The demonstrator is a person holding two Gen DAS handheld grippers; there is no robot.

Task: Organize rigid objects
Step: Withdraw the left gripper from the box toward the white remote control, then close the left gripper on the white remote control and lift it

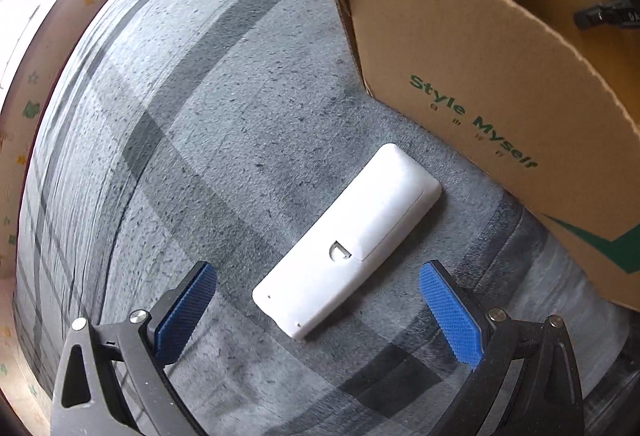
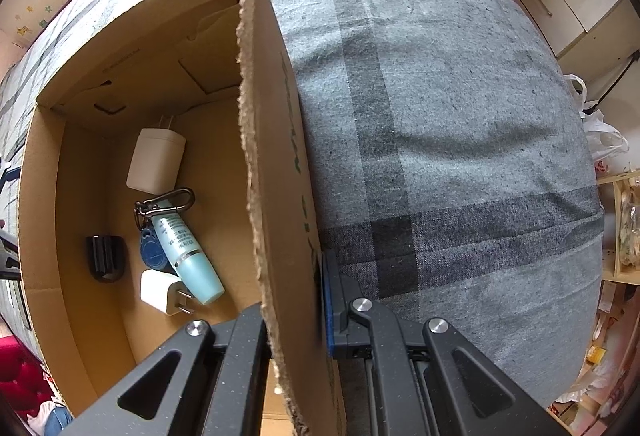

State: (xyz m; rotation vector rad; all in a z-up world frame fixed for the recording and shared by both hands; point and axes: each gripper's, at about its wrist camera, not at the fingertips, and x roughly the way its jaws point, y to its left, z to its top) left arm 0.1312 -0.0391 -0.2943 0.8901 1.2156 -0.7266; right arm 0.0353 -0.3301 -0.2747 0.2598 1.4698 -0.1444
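I am hovering my left hand-held gripper, jaws wide, over the remote lying face-down on the bed beside the box, long axis running diagonally between the pads. My right hand-held gripper is clamping the box wall.

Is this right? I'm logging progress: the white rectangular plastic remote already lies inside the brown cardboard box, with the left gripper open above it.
Not quite. In the left wrist view the white rectangular plastic remote lies on the grey checked cloth, outside the brown cardboard box. The left gripper is indeed open above it.
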